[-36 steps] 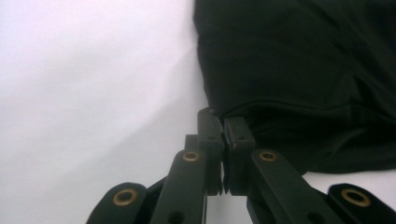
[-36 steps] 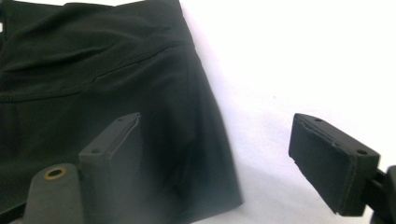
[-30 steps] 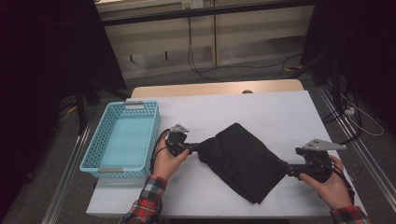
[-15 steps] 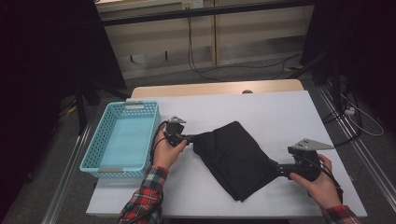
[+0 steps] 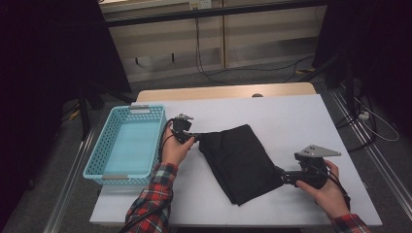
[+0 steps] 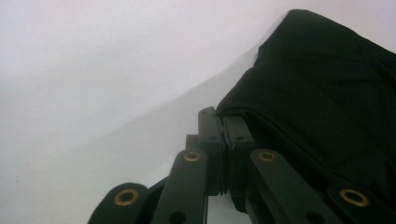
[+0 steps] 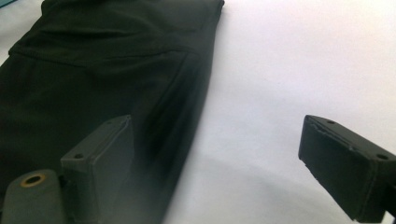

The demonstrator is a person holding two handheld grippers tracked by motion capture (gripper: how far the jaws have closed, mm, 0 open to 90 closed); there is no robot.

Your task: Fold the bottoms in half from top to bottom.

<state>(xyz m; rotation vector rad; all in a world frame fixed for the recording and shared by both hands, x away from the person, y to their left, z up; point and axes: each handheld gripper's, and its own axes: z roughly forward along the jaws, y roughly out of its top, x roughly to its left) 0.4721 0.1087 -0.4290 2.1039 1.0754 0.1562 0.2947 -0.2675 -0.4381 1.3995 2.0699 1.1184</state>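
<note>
A black folded cloth (image 5: 240, 162) lies slantwise on the white table (image 5: 291, 116). My left gripper (image 5: 197, 137) is shut on its upper left corner; in the left gripper view the jaws (image 6: 219, 119) pinch the edge of the cloth (image 6: 317, 84). My right gripper (image 5: 281, 175) is at the cloth's lower right corner and stands open, its jaws having just been opening. In the right gripper view (image 7: 217, 140) the edge of the cloth (image 7: 93, 60) lies by the left jaw, unpressed, and bare table (image 7: 303, 56) fills the rest of the gap.
A light blue plastic basket (image 5: 124, 177) stands at the table's left edge, close beside my left hand. The table's far and right parts are bare white. Dark floor, rails and cables surround the table.
My left hand has moved away from the person, pulling the cloth corner with it. My right hand has shifted left along the table, and the cloth now lies narrower and more slanted.
</note>
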